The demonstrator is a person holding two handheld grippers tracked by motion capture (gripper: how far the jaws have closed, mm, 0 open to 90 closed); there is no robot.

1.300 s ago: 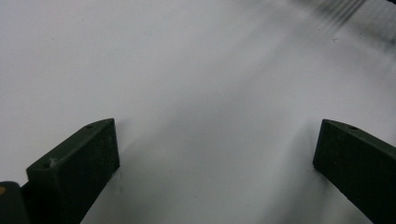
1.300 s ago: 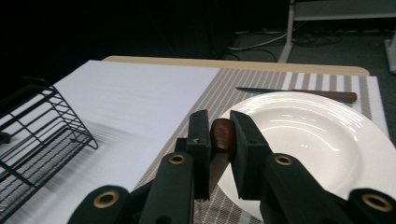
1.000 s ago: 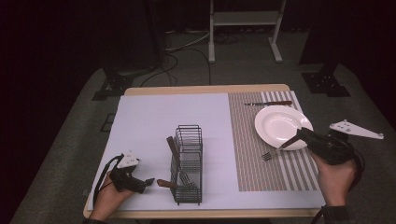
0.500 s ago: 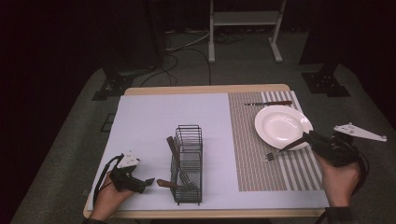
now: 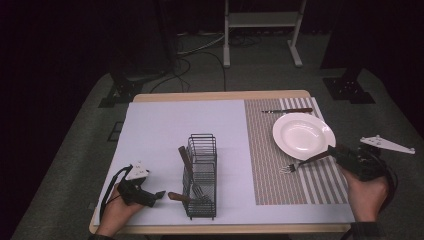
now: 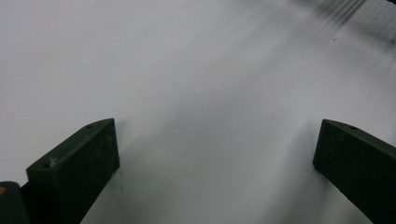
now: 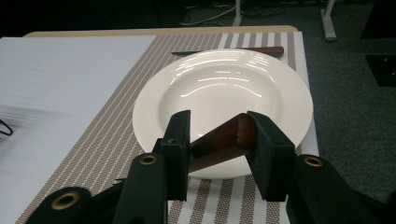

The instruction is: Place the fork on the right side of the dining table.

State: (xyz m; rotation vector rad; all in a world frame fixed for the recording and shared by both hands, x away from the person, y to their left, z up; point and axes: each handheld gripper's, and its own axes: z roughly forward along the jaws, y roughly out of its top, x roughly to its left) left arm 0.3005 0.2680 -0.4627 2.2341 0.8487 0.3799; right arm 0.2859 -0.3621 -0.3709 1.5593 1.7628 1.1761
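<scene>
The room is dark, and a wooden table (image 5: 220, 96) stands in it with a white sheet and a striped placemat (image 5: 295, 175) on top. The fork (image 5: 300, 165) with the brown wooden handle lies on the placemat, just in front of the white plate (image 5: 302, 134), with its prongs pointing away from the plate's near edge. The right claw (image 7: 219, 135) is around the handle; its jaws have just been opening, and in the right gripper view the handle sits between them, touching one pad while a gap shows at the other, so the grip looks released. I judge the fork is now set down beside the plate, and this step is almost finished. Behind the plate a knife (image 5: 287, 110) already lies on the placemat. Far to the left of the plate, a wire rack (image 5: 201, 175) holds more cutlery, so some pieces are probably left to place. The left claw (image 5: 159, 195) rests beside the rack, jaws wide apart with nothing in them.
</scene>
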